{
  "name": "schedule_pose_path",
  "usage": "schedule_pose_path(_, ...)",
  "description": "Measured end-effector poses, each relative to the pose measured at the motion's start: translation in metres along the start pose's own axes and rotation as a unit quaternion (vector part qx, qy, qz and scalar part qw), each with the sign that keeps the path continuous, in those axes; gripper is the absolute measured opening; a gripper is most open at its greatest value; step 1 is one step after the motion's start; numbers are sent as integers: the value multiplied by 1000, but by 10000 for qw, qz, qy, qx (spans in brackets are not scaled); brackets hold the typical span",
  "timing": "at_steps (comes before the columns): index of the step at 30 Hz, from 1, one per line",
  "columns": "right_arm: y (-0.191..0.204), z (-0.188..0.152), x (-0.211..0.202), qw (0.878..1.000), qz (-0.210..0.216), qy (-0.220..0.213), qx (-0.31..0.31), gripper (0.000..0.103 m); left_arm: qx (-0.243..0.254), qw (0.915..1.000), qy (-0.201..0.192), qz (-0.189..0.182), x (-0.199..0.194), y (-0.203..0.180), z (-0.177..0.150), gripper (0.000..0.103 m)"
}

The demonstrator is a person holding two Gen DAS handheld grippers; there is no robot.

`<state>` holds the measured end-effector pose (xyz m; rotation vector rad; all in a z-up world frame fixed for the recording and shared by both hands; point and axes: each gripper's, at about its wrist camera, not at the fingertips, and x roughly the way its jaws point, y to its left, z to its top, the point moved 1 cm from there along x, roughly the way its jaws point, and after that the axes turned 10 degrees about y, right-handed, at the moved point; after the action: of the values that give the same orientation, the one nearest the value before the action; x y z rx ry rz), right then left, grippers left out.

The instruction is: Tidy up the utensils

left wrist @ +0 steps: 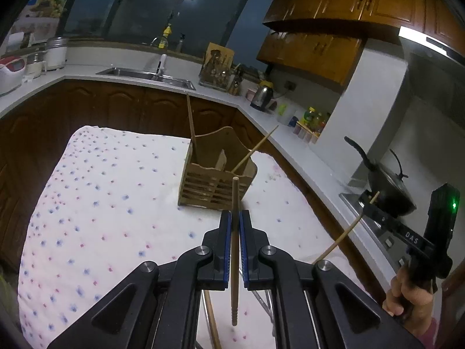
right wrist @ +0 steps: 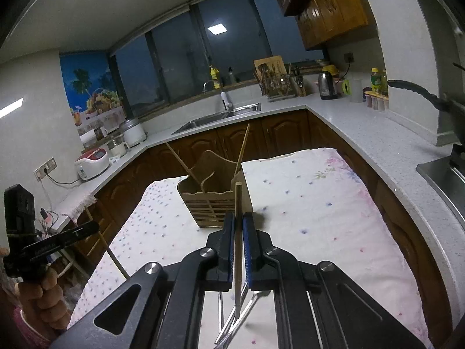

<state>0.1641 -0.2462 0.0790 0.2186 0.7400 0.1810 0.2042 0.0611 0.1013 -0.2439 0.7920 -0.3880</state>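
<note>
— Where's the holder from my side?

— The slatted wooden caddy [left wrist: 216, 171] stands on the dotted cloth [left wrist: 110, 203], just ahead of both tongs.

— And my grip?

— My left gripper [left wrist: 235, 218] is closed on one round wooden chopstick [left wrist: 234, 250]; my right gripper [right wrist: 239, 221] is clamped on another chopstick [right wrist: 237, 247].

— Count in the caddy?

— Two thin sticks [left wrist: 191, 125], leaning apart in separate compartments.
</note>
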Motion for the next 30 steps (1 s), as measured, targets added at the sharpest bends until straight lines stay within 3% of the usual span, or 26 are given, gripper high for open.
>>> schedule_pose_path(12,3,26,6,9997,67,-240,5,6,-160,9993,-338,64,6,16,31,4)
schedule_pose_path(20,10,66,25,9986,155,-496,-53,6,-89,9978,-622,191,23,22,65,4)
schedule_pose_path(30,18,131,55,9952,259,-945,-80,6,-136,9937,-1069,300,57,37,134,4)
